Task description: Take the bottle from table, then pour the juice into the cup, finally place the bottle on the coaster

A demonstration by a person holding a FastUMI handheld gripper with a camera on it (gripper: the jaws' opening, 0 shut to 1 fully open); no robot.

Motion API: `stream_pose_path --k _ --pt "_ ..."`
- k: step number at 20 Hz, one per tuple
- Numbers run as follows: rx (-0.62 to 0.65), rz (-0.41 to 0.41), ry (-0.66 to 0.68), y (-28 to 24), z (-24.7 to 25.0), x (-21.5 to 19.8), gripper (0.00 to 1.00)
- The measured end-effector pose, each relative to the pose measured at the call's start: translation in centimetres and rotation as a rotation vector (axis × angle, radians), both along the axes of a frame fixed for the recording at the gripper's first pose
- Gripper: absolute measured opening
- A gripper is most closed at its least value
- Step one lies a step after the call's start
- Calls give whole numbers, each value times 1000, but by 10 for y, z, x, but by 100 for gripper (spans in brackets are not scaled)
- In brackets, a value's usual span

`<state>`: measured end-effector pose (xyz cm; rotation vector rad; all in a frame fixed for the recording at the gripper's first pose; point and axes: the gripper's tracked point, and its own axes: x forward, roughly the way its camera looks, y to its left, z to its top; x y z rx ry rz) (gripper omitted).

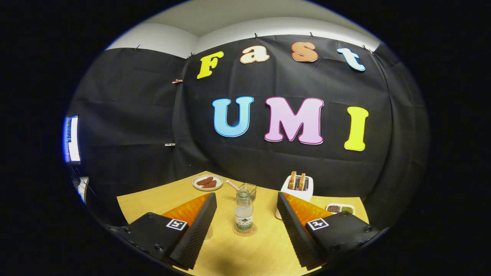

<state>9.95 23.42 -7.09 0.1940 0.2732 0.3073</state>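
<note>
A small clear bottle (244, 212) with a green label stands upright on a round coaster (244, 230) on the wooden table (161, 199). It holds pale juice in its lower half and has no cap on. Just behind it stands a clear glass cup (249, 190) with a pink straw. My gripper (245, 220) is open, its two fingers wide apart on either side of the bottle and not touching it. The bottle sits between the fingers, near their tips.
A plate with brown food (207, 182) lies at the table's far left. A white toaster with two bread slices (297, 187) stands behind the right finger. A small divided dish (340, 209) sits at the right edge. A lit screen (71, 139) hangs at the far left.
</note>
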Motion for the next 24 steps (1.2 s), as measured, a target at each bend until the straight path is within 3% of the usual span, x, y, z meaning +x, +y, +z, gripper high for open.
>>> stream_pose_path --k 10,14,24 --pt "24 -121 -27 -56 69 -26 97" --pt "-32 -171 -41 -82 67 -27 97" --pt "-60 -197 -45 -105 67 -13 97"
